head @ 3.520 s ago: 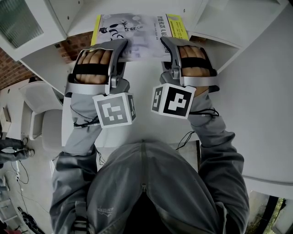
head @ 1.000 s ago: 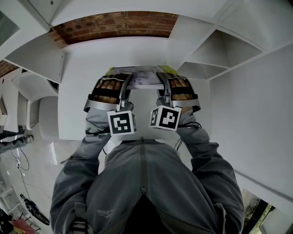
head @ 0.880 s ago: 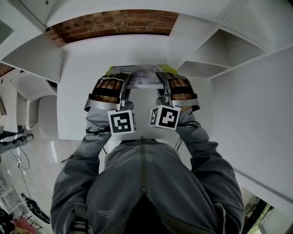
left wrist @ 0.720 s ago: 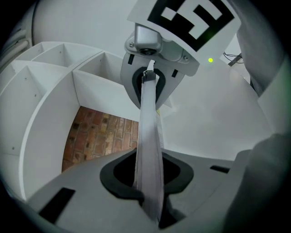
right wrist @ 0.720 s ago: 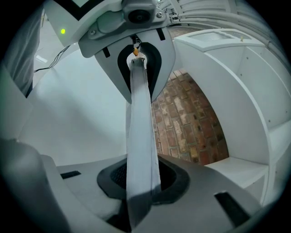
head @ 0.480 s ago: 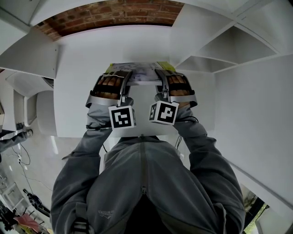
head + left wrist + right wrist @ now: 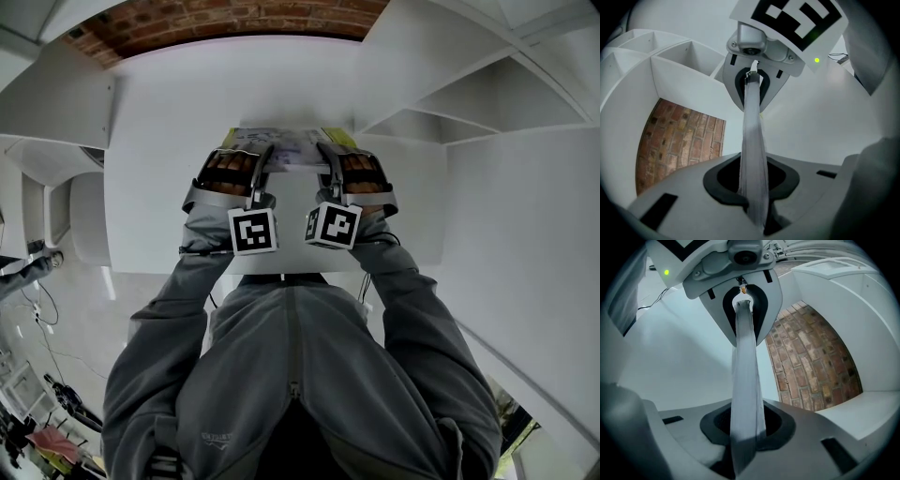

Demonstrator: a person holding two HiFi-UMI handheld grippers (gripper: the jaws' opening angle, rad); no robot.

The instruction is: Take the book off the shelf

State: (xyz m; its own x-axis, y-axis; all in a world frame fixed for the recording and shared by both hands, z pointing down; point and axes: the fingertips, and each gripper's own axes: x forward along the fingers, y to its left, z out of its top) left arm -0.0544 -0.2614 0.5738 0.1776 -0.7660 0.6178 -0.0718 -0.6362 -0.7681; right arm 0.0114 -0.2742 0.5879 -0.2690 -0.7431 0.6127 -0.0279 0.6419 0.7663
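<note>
Upper centre: I held the book point(image 7: 292, 145) clamped in my left gripper point(image 7: 263, 159). My right gripper point(image 7: 328, 157) grasped its other side.

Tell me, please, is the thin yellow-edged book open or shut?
Shut: the yellow-edged book shows edge-on as one slim slab, clamped in the left gripper and right gripper.

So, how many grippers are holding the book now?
2. The left gripper clamps the left side of the thin grey-and-yellow paper book in its fingers; the right gripper clamps the right side. Neither is hidden.
</note>
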